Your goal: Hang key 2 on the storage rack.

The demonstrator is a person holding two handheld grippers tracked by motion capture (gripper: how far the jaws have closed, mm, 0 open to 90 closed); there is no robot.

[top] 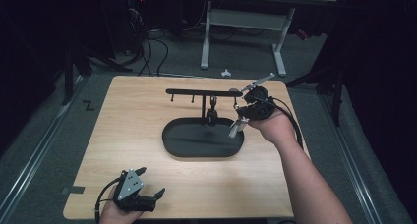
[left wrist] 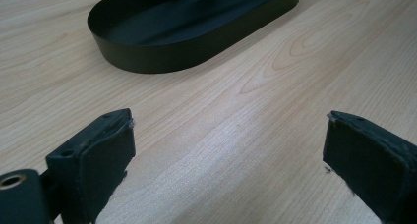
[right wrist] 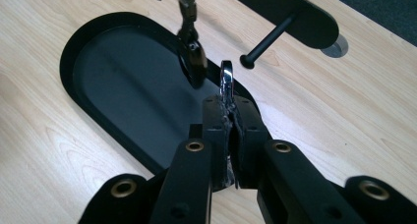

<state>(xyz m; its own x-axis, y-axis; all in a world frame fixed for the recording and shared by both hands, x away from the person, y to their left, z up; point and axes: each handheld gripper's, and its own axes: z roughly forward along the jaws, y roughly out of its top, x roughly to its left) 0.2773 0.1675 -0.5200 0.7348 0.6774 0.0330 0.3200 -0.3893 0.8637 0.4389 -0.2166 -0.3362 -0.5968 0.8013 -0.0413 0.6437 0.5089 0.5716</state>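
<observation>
A black stand has an oval tray [top: 187, 140] as its base and a cross bar [top: 192, 92] with short pegs [right wrist: 268, 40]. A dark strap-like item [top: 213, 110] [right wrist: 189, 42] hangs from one peg over the tray. My right gripper [top: 240, 120] [right wrist: 231, 111] is at the tray's right end, just right of the hanging item. It is shut on a thin silvery metal piece [top: 237, 128] [right wrist: 226, 79], whose top pokes up between the pads. My left gripper [top: 151, 181] [left wrist: 228, 135] rests near the table's front left, open, with bare wood between its fingers.
The wooden table [top: 133, 116] stands on a grey floor. A white-legged desk [top: 246, 32] and loose cables [top: 152, 47] are behind it. The tray's rim [left wrist: 162, 57] lies some way ahead of the left gripper.
</observation>
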